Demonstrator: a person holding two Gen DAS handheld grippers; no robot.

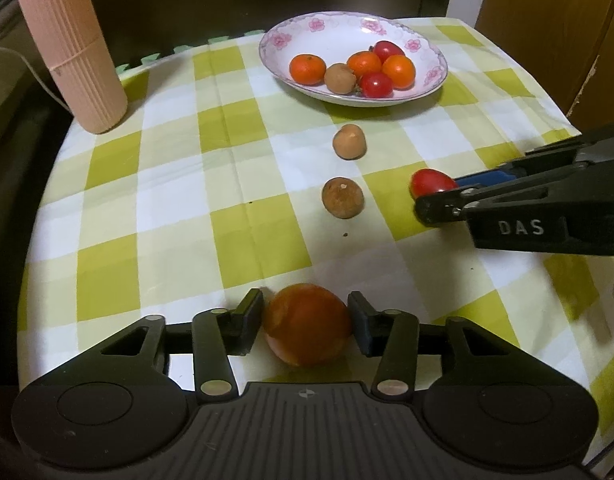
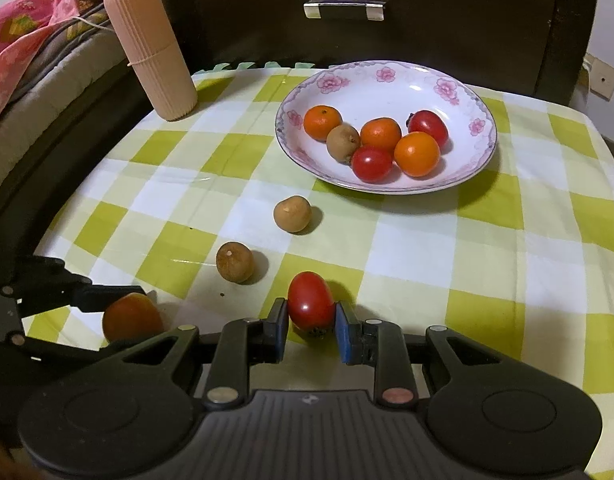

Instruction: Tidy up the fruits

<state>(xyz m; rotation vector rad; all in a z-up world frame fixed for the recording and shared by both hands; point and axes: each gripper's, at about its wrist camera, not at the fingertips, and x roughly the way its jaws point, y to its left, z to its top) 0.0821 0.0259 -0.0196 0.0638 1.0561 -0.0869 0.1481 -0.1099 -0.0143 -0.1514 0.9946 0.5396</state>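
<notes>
Both grasps are set low over the cloth: left gripper (image 1: 307,322) is clamped on the orange (image 1: 307,324), right gripper (image 2: 312,320) on the red tomato (image 2: 310,301). Pressure should be kept light (tomato bruises easily), and both lifted clear before the plate (image 2: 447,80) is approached.

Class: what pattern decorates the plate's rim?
Pink flowers on the white plate, clearest in the right wrist view.

— What do the two tools look like?
— Both the left gripper (image 1: 307,322) and the right gripper (image 2: 312,330) are matte black with ribbed housings, round side discs and silver pivot rivets.
— Any differences?
— The right has blue pads (image 2: 347,338) and white "DAS" lettering (image 1: 521,227).
</notes>
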